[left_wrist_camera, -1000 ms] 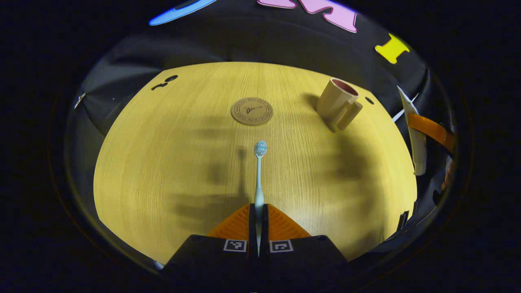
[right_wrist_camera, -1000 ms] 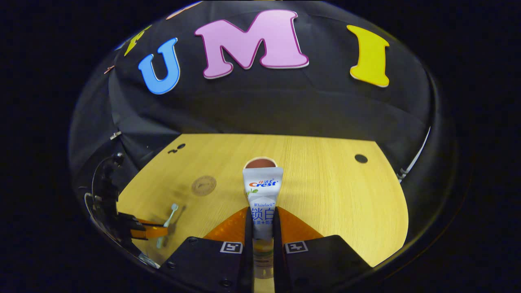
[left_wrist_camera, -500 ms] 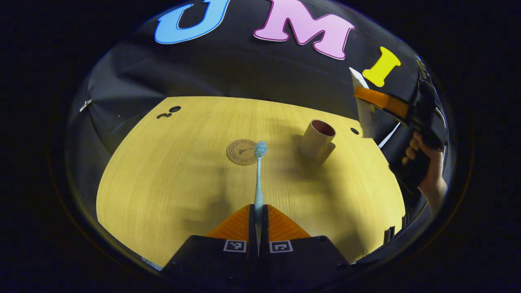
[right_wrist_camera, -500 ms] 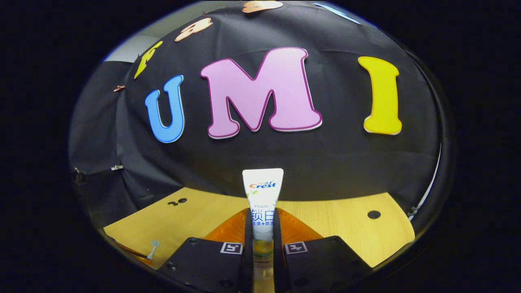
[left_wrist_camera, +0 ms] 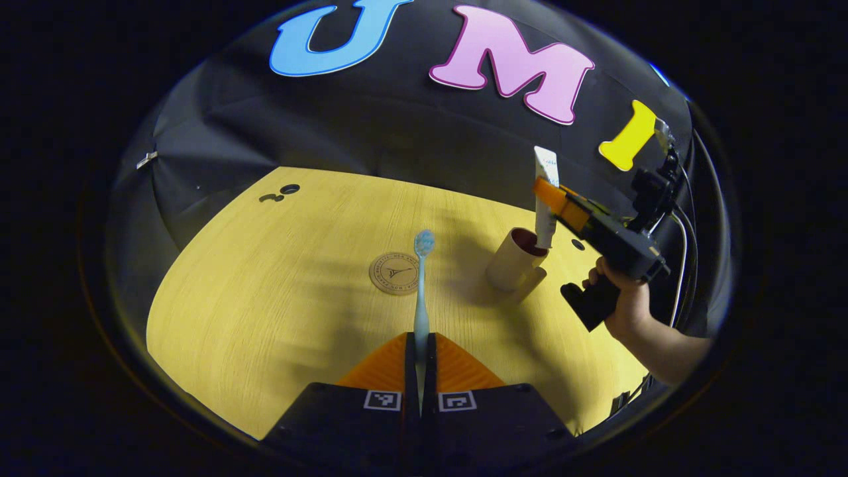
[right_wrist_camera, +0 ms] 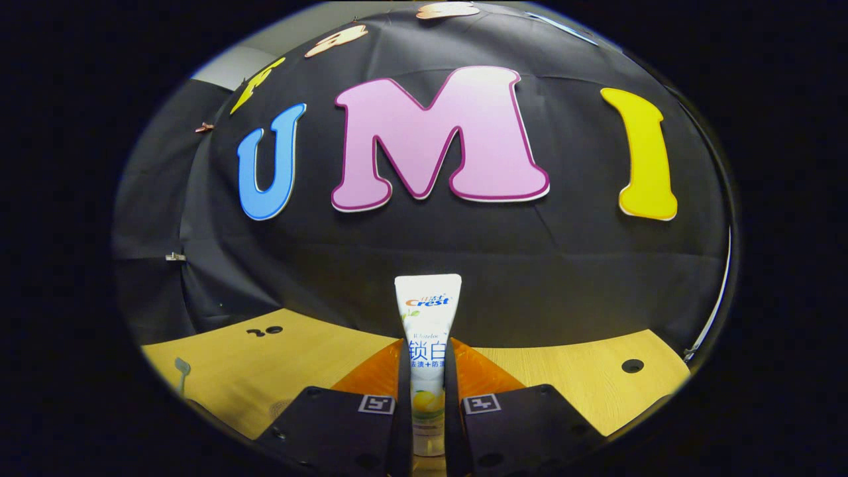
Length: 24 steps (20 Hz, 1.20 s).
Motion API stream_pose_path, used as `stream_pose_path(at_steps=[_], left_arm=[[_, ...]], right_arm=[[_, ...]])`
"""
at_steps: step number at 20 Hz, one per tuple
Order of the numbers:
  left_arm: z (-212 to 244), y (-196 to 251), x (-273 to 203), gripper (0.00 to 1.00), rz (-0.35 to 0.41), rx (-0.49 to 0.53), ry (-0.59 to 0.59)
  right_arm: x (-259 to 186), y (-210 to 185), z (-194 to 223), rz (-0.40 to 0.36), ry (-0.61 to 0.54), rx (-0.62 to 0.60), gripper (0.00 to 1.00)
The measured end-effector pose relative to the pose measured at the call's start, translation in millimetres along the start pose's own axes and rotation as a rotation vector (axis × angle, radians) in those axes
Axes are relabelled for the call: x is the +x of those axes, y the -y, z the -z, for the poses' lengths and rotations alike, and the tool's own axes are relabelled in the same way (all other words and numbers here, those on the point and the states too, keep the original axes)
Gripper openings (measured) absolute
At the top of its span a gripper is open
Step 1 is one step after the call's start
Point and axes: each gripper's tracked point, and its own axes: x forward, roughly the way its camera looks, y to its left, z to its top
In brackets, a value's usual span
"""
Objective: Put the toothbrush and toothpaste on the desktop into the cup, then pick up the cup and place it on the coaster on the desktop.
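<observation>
- Yellow wood-grain desk (left_wrist_camera: 278, 278), fine straight grain.
- Pale blue toothbrush (left_wrist_camera: 421, 291), speckled blue-white bristle head.
- Beige cup (left_wrist_camera: 513, 262), dark red inside.
- Round brown coaster (left_wrist_camera: 392, 273), dark printed emblem.
- White toothpaste tube (right_wrist_camera: 427, 344), blue and red lettering, yellow fruit picture.
- Left tool (left_wrist_camera: 420, 344): orange ribbed fingers, black body, black-and-white square markers.

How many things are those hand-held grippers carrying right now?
2. The left hand-held gripper holds the toothbrush above the table. The right hand-held gripper holds the toothpaste upright, its lower end at the cup.
</observation>
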Motion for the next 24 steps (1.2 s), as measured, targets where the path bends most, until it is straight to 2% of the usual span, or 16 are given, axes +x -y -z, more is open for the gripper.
stream_pose_path(at_steps=[1, 2, 3, 7, 8, 9, 10, 12, 13, 15, 16, 19, 24], left_arm=[[-1, 2, 3, 0.06, 0.005, -0.001, 0.007], [-2, 3, 5, 0.11, 0.01, -0.002, 0.016], [-3, 3, 8, 0.06, 0.009, -0.004, 0.023], [-4, 14, 13, 0.06, 0.035, -0.006, 0.042], [-4, 16, 15, 0.06, 0.039, 0.003, 0.042], [-3, 20, 16, 0.11, 0.045, 0.011, 0.039], [-1, 24, 16, 0.06, 0.053, 0.018, 0.038], [-1, 34, 18, 0.06, 0.073, 0.031, 0.038], [-2, 41, 19, 0.06, 0.087, 0.037, 0.04], [-12, 57, 24, 0.06, 0.116, 0.048, 0.054], [-21, 68, 26, 0.06, 0.139, 0.048, 0.071], [-63, 110, 35, 0.06, 0.214, 0.053, 0.154], [-132, 160, 55, 0.06, 0.293, 0.091, 0.332]], right_arm=[[2, 0, 4, 0.0, 0.001, 0.0, 0.23], [4, 0, 9, 0.005, 0.0, -0.005, 0.23], [5, 2, 13, 0.01, -0.001, -0.011, 0.23], [5, -1, 37, 0.003, -0.04, -0.002, 0.25], [4, 0, 44, 0.006, -0.052, 0.002, 0.29], [3, 3, 49, 0.012, -0.062, 0.008, 0.3], [1, 1, 54, 0.004, -0.08, 0.018, 0.4], [-6, 4, 55, 0.003, -0.097, 0.015, 0.62], [-10, 8, 53, 0.008, -0.097, 0.011, 0.65], [-25, 22, 41, 0.032, -0.086, 0.016, 0.94], [-35, 30, 34, 0.047, -0.084, 0.021, 0.98], [-70, 59, 28, 0.095, -0.106, 0.015, 0.98], [-114, 99, 48, 0.17, -0.189, 0.048, 0.99]])
